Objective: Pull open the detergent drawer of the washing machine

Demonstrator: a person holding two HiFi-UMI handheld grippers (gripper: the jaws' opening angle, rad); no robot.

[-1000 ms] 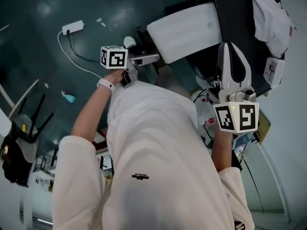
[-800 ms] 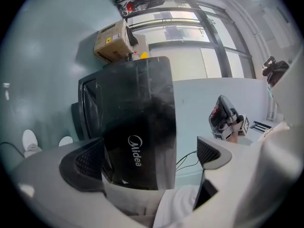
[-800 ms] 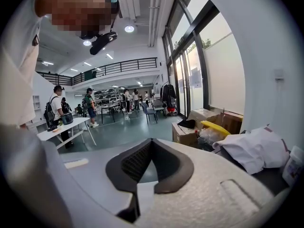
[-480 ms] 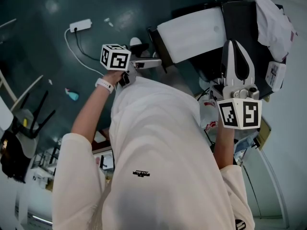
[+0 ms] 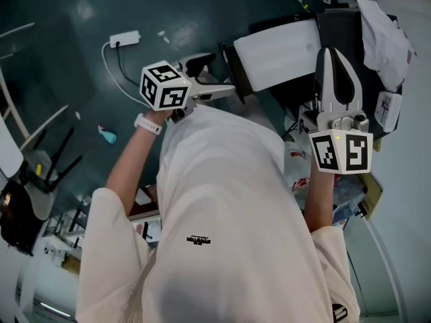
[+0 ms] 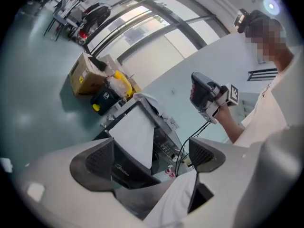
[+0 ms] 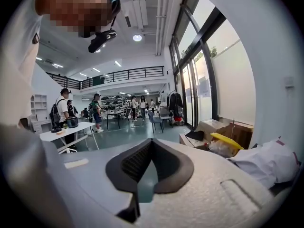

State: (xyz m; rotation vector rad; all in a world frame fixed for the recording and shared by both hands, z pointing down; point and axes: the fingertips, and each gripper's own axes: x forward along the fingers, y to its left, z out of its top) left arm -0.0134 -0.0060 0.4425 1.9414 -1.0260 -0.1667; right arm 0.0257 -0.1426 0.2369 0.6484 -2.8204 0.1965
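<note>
Left gripper (image 6: 152, 158): jaws wide apart and closing; nothing is pressed between the pads.
Right gripper (image 7: 151, 148): jaws closed and empty.
Washing machine (image 5: 276, 49): ahead of both grippers and apart from them; the detergent drawer cannot be made out.
Risk, grip: the jaws may narrow before reaching the drawer front and miss its edge.
Risk, load: a hard pull may shake the white cloth (image 5: 380, 29) off the machine.

Space nr washer (image 5: 279, 49) free, cloth (image 5: 380, 32) piled on top; cables (image 6: 192, 137) beside
</note>
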